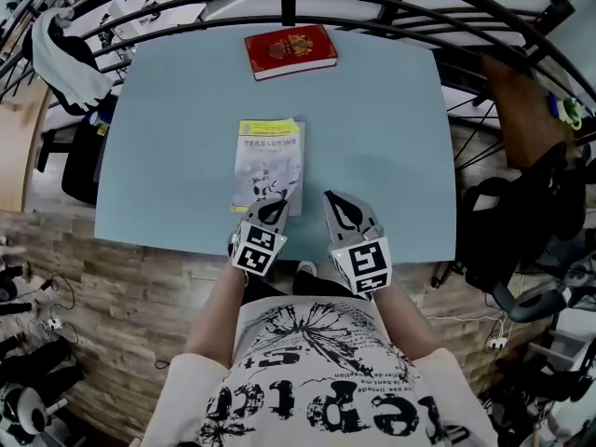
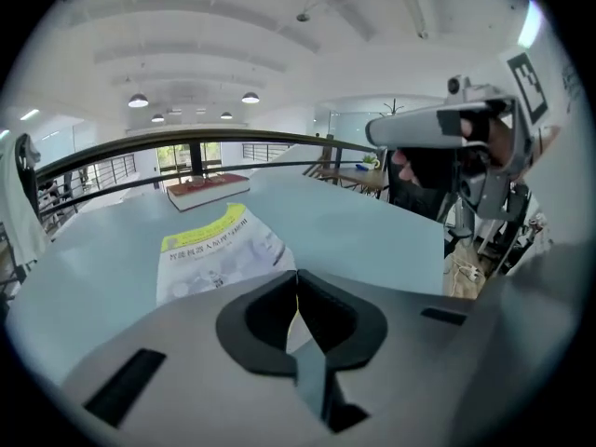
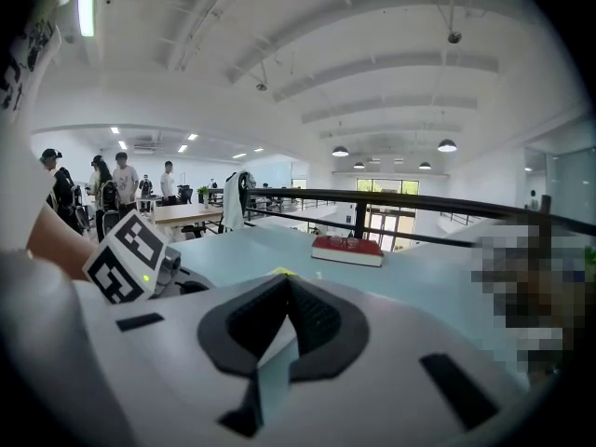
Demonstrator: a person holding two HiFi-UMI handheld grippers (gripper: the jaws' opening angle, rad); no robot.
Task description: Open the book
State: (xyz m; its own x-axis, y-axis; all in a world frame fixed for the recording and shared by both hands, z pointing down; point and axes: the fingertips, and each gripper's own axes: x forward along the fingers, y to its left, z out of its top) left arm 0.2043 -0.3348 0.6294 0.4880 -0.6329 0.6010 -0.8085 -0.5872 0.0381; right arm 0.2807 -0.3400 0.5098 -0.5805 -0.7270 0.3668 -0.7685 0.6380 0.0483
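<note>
A closed book with a white and yellow cover [image 1: 268, 166] lies flat on the pale blue table [image 1: 168, 156], near its front edge. In the left gripper view the book [image 2: 214, 250] lies just ahead of the jaws. My left gripper [image 1: 276, 203] hovers at the book's near right corner. Its jaws [image 2: 296, 274] meet at the tips, and I see nothing between them. My right gripper [image 1: 333, 196] is just right of the book, over bare table, apart from it. It is shut too [image 3: 286, 279], with nothing in it.
A red book [image 1: 291, 51] lies at the table's far edge, also seen as the red book [image 3: 347, 250]. A black railing [image 1: 372, 12] curves behind the table. A white cloth [image 1: 65, 59] hangs over a chair at the left. Dark chairs [image 1: 521, 222] stand at the right.
</note>
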